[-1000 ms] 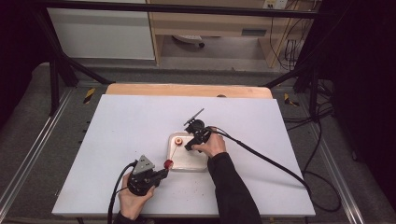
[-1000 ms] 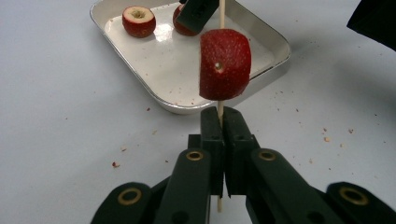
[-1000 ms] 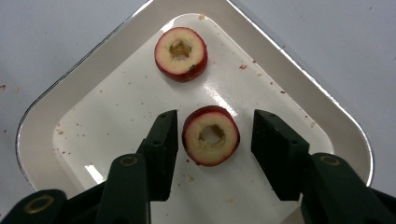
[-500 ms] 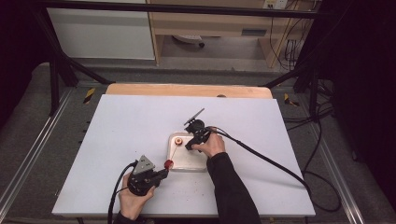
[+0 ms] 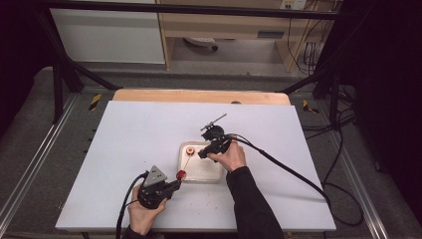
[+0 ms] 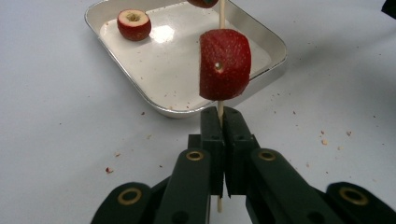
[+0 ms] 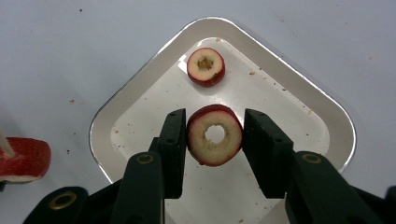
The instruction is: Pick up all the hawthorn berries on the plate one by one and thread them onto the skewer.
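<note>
**K:** Red fruit, cored, going onto a wooden skewer (image 6: 221,13) — that looks like the job. Left gripper (image 6: 223,122) has its jaws pressed together on the skewer's lower end, stick pointing up the frame. One fruit piece (image 6: 224,64) is already threaded, sitting just above the jaw tips.

**M:** And the right one?

**K:** Right gripper (image 7: 215,135) clamped on a fruit ring (image 7: 215,135), one jaw on each side, hole facing the camera. It's held over the metal tray (image 7: 154,60), centre frame. One more cored piece (image 7: 206,66) lies in the tray above it, toward the tray's top corner.

**M:** So which step?

**K:** My read: second piece picked, not yet threaded. In the high view the skewer tip runs up from lower centre toward the tray (image 5: 217,175), near the right gripper (image 5: 205,153).

**M:** Next move needs?

**K:** Line the ring's hole up with the skewer tip, then push along the stick's axis. Left must hold rigid. Off-axis push could snap the stick or split the ring.
</note>
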Available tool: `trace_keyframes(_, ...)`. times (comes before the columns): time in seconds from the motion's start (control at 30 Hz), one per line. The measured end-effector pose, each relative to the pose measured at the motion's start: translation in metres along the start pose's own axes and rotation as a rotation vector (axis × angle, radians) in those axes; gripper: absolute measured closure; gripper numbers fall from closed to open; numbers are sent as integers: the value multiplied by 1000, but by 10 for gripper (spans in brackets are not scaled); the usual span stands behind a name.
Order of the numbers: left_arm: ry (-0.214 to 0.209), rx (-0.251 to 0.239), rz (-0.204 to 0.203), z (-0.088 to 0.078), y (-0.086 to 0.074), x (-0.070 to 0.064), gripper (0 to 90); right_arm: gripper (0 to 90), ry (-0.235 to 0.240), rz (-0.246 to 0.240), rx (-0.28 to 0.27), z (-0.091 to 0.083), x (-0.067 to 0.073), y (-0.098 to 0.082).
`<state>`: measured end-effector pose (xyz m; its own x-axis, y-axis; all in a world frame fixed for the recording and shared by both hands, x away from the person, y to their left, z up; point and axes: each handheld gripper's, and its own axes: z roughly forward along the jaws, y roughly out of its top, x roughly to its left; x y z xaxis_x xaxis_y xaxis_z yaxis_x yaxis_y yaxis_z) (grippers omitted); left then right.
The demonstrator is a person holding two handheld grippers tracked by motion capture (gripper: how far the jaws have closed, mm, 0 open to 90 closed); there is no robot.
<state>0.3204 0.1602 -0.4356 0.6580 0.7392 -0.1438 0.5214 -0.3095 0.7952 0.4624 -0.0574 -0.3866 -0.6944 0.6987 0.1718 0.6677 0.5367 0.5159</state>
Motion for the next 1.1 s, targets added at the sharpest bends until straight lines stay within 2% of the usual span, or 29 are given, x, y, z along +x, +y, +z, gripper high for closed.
trace_keyframes(0.2, -1, 1, 8, 2, 2, -4, 882, 610, 6, 19, -39, -12, -2, -10)
trace_keyframes(0.43, -6, -3, 14, 5, 4, -8, 882, 610, 22, 52, -113, -24, -6, -23)
trace_keyframes(0.5, -7, -3, 15, 6, 5, -10, 882, 611, 37, 67, -155, -27, -7, -30)
trace_keyframes(0.67, -5, -3, 22, 8, 6, -14, 882, 610, 70, 87, -222, -31, -7, -42)
trace_keyframes(0.7, -5, -3, 22, 8, 6, -14, 882, 610, 70, 87, -222, -31, -7, -42)
trace_keyframes(0.73, -5, -5, 22, 9, 6, -15, 882, 611, 78, 95, -255, -33, -6, -46)
trace_keyframes(0.77, -5, -5, 22, 9, 6, -15, 882, 611, 78, 95, -255, -33, -6, -46)
trace_keyframes(0.8, -5, -7, 22, 9, 6, -16, 882, 611, 96, 113, -300, -35, -5, -50)
trace_keyframes(0.83, -5, -7, 22, 9, 6, -16, 882, 611, 96, 113, -300, -35, -5, -50)
trace_keyframes(0.87, -5, -10, 20, 10, 6, -17, 882, 611, 106, 126, -344, -38, -5, -54)
trace_keyframes(1.0, -8, -13, 18, 12, 7, -19, 882, 611, 130, 158, -444, -44, -5, -60)
trace_keyframes(1.07, -9, -15, 14, 13, 7, -20, 882, 611, 131, 172, -482, -46, -4, -63)
trace_keyframes(1.1, -9, -15, 14, 13, 7, -20, 882, 611, 131, 172, -482, -46, -4, -63)
